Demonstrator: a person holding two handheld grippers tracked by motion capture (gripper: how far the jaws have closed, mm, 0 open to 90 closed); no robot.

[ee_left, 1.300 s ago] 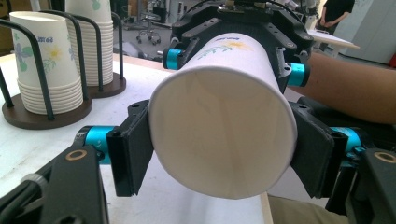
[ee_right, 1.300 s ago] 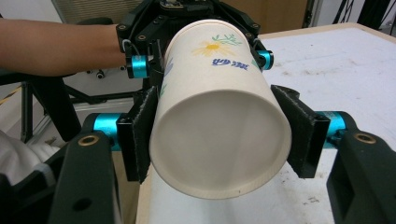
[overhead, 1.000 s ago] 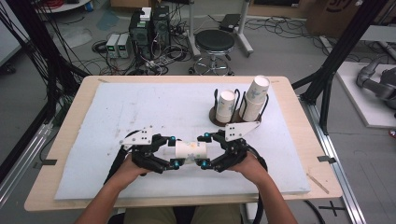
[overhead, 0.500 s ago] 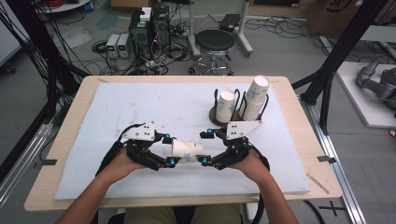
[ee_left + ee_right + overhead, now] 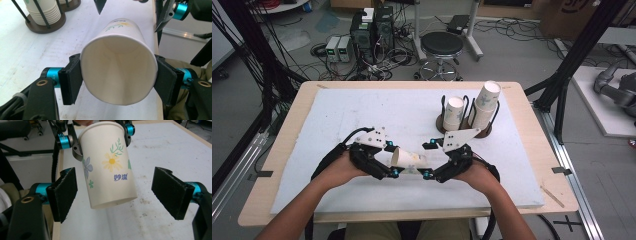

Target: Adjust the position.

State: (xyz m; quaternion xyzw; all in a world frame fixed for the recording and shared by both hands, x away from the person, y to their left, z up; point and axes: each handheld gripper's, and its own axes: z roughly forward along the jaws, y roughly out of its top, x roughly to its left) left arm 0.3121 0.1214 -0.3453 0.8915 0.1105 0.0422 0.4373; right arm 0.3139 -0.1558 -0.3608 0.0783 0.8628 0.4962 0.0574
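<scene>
Print: 妙潔 under a yellow daisy on the paper cup (image 5: 110,167)
Left gripper (image 5: 117,75): pads clamped on the cup's rim
Right gripper (image 5: 115,195): jaws wide, straddling the cup's base, not touching

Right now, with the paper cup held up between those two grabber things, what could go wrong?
The left gripper squeezes the thin paper cup near its open rim, so the rim might get squashed. The right gripper has its jaws open around the bottom end without touching; if the left one slips, the cup may drop on the table. A wide swing could also bump the cup stacks in the holder.
</scene>
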